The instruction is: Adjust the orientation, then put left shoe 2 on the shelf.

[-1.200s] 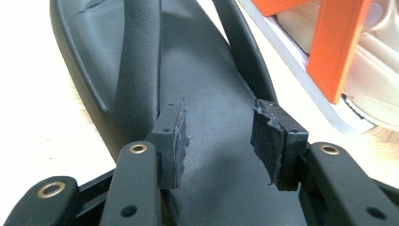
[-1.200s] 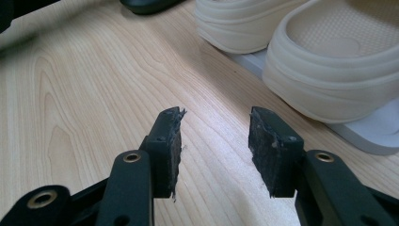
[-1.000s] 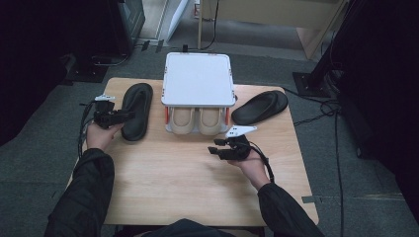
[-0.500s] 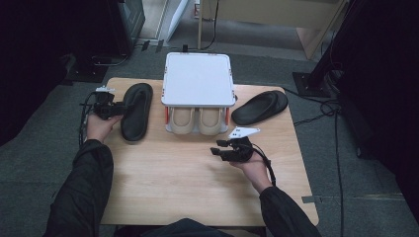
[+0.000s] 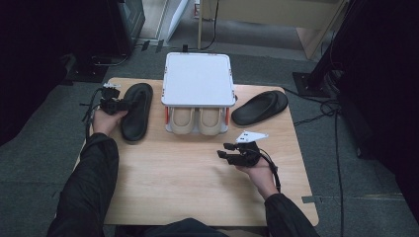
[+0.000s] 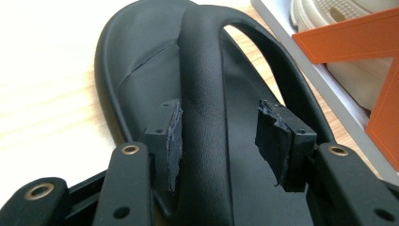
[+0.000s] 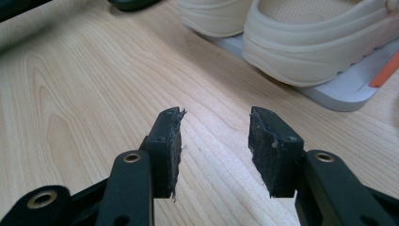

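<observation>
At left of the desk [image 5: 197,197]: the left hand-held gripper [image 6: 226,136] straddles the strap of a black sandal [image 5: 136,111], jaws wide and not yet closed, apparently lined up to lift it.
Lower right: the right hand-held gripper [image 5: 227,153] hangs wide and empty, waiting.
Centre: beige shoes [image 5: 197,120] occupy the white rack [image 5: 197,79].
Upper right: a second sandal [image 5: 260,107] lies beside it.

Black sandal [image 5: 136,111] lies flat at table's left, strap [image 6: 204,94] arching upward.

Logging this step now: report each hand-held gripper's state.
Left hand-held gripper: open, jaws astride the black sandal's strap, not clamped.
Right hand-held gripper: open, holding nothing.
</observation>
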Tool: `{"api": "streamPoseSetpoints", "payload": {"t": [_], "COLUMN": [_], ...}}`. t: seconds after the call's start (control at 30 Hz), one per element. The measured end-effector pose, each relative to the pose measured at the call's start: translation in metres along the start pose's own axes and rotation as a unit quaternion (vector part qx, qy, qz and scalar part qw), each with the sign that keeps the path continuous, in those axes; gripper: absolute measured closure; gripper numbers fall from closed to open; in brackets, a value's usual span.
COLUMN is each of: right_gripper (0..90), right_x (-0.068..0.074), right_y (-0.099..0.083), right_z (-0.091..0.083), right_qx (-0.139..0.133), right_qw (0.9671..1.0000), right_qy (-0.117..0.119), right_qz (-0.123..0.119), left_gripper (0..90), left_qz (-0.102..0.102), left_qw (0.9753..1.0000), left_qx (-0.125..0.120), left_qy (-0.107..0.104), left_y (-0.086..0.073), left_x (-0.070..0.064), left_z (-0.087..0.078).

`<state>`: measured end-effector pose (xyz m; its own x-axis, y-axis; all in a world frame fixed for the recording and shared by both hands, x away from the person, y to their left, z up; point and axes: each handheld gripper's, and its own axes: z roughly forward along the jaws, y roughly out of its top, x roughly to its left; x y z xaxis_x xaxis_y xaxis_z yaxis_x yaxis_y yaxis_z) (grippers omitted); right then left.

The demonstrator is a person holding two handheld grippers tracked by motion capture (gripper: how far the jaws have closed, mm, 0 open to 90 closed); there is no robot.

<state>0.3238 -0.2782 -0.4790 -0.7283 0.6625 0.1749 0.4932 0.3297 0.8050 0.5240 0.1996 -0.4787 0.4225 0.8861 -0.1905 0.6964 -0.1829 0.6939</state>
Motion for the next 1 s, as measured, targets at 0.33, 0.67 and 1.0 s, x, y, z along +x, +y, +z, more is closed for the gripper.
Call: {"api": "streamPoseSetpoints", "payload": {"t": [0.33,0.67,1.0], "right_gripper": [54.8,54.8,54.8], "right_x": [-0.002,-0.003,-0.003], "right_y": [-0.002,-0.001,0.003], "right_z": [-0.001,-0.001,0.002], "right_qx": [0.001,-0.003,-0.003], "right_qw": [1.0000,1.0000,1.0000], "right_qy": [-0.003,-0.003,0.001], "right_qz": [0.004,0.002,-0.002], "left_gripper": [67.2,68.6,68.7], "left_qz": [-0.024,-0.033,-0.040], "left_qw": [0.9996,0.9993,0.9989], "left_qx": [0.017,0.011,0.000], "left_qy": [-0.004,-0.011,-0.024], "left_y": [-0.005,-0.004,0.002], "left_x": [0.006,0.002,-0.007], "left_z": [0.005,0.000,-0.022]}}
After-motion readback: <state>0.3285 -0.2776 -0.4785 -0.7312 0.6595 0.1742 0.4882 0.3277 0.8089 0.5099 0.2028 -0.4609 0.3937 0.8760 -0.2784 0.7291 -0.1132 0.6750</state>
